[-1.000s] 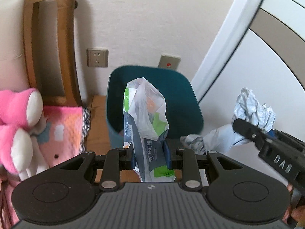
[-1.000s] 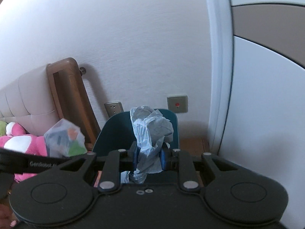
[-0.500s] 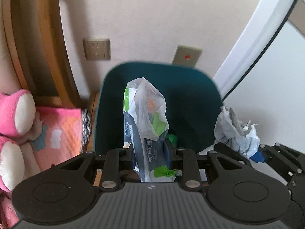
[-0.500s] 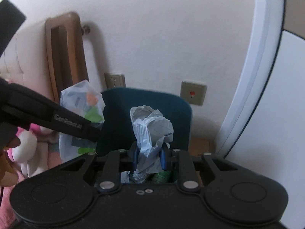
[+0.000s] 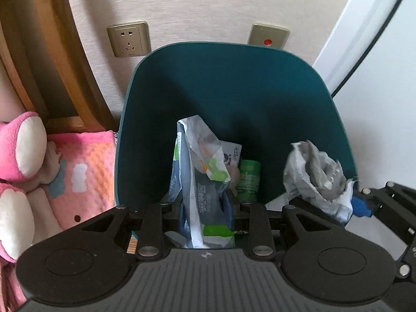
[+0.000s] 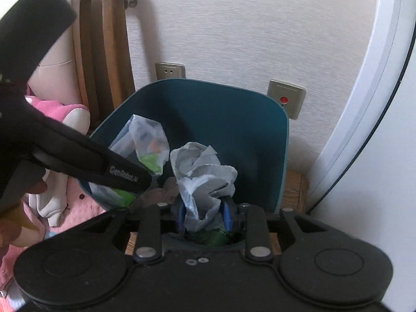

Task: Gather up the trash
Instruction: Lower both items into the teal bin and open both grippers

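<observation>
A dark teal trash bin (image 5: pixel 234 83) stands against the wall; it also shows in the right wrist view (image 6: pixel 234 119). My left gripper (image 5: pixel 205 208) is shut on a plastic tissue wrapper (image 5: pixel 200 171) and holds it over the bin's mouth. My right gripper (image 6: pixel 204 213) is shut on a crumpled grey-white paper wad (image 6: pixel 202 171), also over the bin. The wad shows at the right of the left wrist view (image 5: pixel 314 179); the wrapper shows in the right wrist view (image 6: pixel 145 140). Inside the bin lie a green can (image 5: pixel 249 179) and other wrappers.
A wooden headboard post (image 5: pixel 52 52) and pink plush toys on a pink blanket (image 5: pixel 83 166) lie left of the bin. A wall socket (image 5: pixel 128 39) and a switch with a red light (image 5: pixel 269 35) sit behind it. A white door (image 5: pixel 377 104) stands to the right.
Both grippers have moved forward and down, from in front of the bin to over its open mouth, each still holding its trash. The bin's inside contents have come into view.
</observation>
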`<state>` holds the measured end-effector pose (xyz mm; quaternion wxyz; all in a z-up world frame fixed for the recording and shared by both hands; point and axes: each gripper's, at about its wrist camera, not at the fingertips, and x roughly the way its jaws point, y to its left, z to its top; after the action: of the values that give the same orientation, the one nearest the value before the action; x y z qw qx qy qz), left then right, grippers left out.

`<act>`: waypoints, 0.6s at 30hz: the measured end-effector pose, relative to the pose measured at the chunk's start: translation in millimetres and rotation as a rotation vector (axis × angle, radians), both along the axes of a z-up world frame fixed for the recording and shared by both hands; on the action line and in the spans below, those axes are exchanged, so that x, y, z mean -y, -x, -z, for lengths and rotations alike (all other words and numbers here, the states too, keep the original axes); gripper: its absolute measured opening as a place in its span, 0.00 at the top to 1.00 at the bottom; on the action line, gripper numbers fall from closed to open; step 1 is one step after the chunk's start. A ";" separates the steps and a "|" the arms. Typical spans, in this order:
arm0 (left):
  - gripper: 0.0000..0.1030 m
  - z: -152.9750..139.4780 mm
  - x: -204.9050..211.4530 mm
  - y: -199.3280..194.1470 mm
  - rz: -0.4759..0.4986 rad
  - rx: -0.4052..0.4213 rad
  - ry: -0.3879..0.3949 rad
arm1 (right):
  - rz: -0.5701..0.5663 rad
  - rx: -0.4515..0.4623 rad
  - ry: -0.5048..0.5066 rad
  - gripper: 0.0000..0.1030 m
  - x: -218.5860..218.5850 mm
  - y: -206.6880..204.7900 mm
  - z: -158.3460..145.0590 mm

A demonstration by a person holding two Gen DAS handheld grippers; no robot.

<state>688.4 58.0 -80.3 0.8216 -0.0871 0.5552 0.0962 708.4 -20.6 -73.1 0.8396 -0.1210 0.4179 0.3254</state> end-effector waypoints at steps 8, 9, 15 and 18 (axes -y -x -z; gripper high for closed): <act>0.41 -9.1 -4.2 8.1 -0.018 0.054 0.034 | -0.032 0.021 -0.007 0.60 1.2 7.6 -6.4; 0.41 -11.8 -4.3 9.8 -0.018 0.060 0.036 | -0.025 0.024 -0.014 0.58 2.5 8.8 -8.7; 0.41 -32.8 -1.6 25.1 0.003 0.108 0.011 | 0.011 0.031 -0.063 0.52 12.7 11.7 -22.4; 0.40 -45.2 -3.3 35.9 0.005 0.135 0.007 | 0.027 0.042 -0.088 0.48 18.7 16.2 -33.2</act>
<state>652.6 61.3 -35.1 0.8570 -0.0948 0.4991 0.0861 692.2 -39.3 -39.9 0.8570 -0.0851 0.3871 0.3293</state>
